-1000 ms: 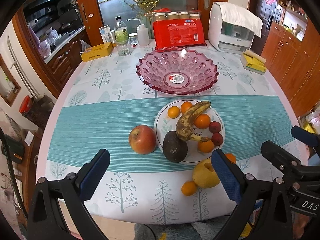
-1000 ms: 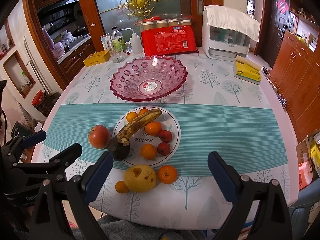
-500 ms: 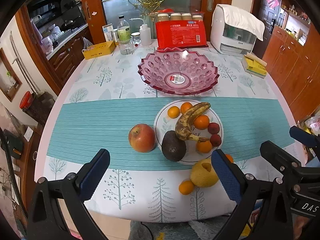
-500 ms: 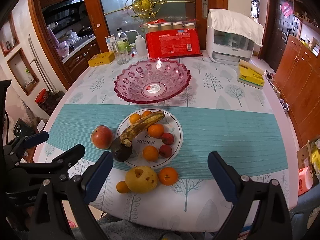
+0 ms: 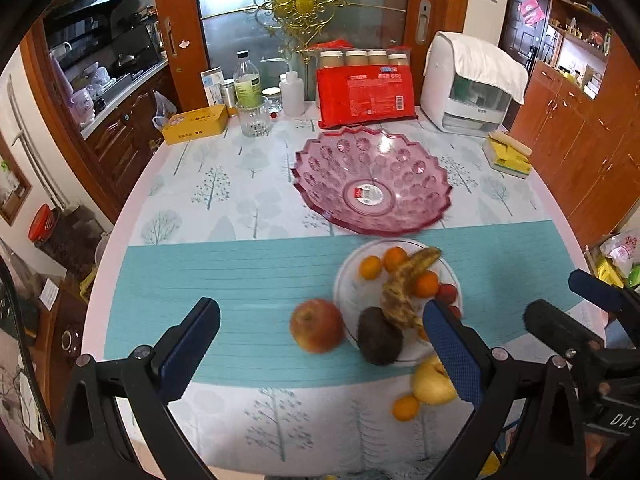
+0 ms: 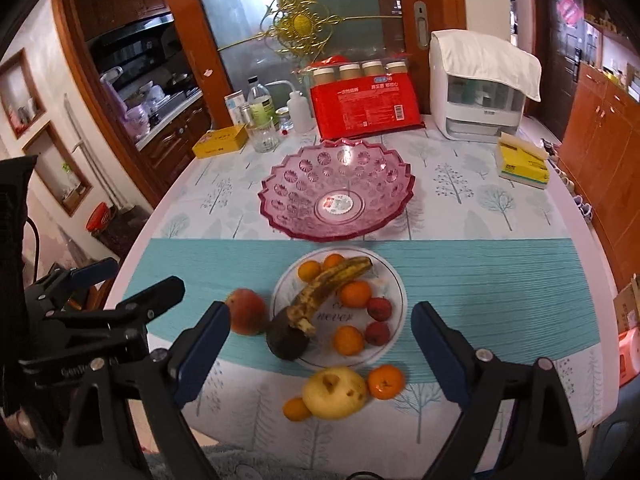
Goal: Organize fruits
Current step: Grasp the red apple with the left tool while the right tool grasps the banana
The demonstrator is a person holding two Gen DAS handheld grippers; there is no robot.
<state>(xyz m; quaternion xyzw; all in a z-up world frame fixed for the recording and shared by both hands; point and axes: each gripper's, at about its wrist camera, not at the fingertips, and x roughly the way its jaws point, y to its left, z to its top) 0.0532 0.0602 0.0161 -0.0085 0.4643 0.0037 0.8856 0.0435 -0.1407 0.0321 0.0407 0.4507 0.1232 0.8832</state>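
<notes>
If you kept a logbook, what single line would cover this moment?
stage: start | pink bowl: empty | banana: on white plate | right gripper: jaws closing, nothing between | left gripper: open

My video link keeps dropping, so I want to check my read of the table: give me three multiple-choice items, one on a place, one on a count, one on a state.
1. Where does the red apple lie?
A. in the pink glass bowl
B. on the teal strip of cloth, left of the white plate
C. on the yellow box

2. How many small dark red fruits lie on the white plate?
A. two
B. four
C. none

3. What is in the pink glass bowl?
A. the spotted banana
B. oranges
C. no fruit, only a label at its bottom

Answers: 1 B, the apple rests on the teal cloth beside the plate's left rim. 2 A, two sit at the plate's right. 3 C, the spotted banana and all the fruit lie outside it.
</notes>
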